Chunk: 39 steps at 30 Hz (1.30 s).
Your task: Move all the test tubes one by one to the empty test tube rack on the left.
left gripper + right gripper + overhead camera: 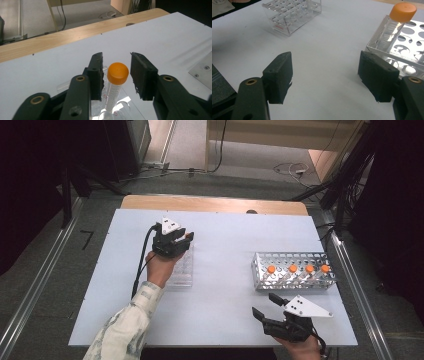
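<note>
In the left gripper view an orange-capped tube (117, 73) stands upright in a clear plastic rack (126, 103). My left gripper (116, 55) is open around the tube's cap, with a thin gap on each side. From above, the left gripper (186, 237) hovers over the far end of the clear rack (183, 270), and the orange cap (189, 236) peeks out between its fingers. My right gripper (263, 304) sits near the table's front edge, wide open and holding nothing. In its own view the right gripper (325, 53) is over bare table.
A perforated metal rack (292, 276) at the right holds several orange-capped tubes (271, 269); the nearest tube (398, 20) and the rack's corner (409, 53) lie just beyond my right jaw. The clear rack (292, 15) is farther off. White table (225, 250); wooden strip (215, 204) at its back.
</note>
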Motion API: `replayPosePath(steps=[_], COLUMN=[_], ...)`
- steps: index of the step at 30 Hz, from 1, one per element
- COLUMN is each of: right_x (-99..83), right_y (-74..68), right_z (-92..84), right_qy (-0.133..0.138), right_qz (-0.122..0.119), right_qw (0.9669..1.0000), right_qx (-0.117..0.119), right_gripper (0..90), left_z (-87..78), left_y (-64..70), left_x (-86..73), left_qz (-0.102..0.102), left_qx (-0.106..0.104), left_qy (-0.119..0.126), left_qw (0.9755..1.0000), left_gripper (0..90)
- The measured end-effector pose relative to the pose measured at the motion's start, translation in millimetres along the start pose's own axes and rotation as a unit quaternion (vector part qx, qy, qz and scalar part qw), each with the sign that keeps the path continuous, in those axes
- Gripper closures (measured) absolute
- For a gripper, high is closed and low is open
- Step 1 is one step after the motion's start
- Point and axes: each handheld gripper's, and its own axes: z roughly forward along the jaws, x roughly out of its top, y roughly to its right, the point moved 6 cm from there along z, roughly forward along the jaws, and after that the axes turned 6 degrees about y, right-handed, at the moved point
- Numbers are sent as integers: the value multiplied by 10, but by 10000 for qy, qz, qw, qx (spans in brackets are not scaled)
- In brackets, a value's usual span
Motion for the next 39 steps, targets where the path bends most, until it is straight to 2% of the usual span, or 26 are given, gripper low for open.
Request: replayPosePath(steps=[2,7,13,18,28,39], right_x=[-1,-9,-9,-14,-29,-85], right_y=[1,5,23,56,215,485], right_z=[0,-2,-4,-14,-105,-241], right_qy=[-3,-19,-5,-8,54,88], right_qz=[1,32,36,70,185,414], right_qw=[10000,10000,10000,9999,9994,9969], right_qx=[0,-22,-39,-82,-296,-663], right_gripper=[264,264,263,261,261,260], left_z=[-11,-38,-71,-110,-210,-311], left_y=[-6,-10,-6,6,39,43], left_x=[5,7,26,40,61,52], left_qz=[-44,-194,-406,-340,-316,-320], left_qx=[-9,-52,-35,66,42,25], left_qy=[27,5,32,57,154,205], left_qw=[10000,9998,9992,9994,9994,9993], left_gripper=[592,497,320,188,179,179])
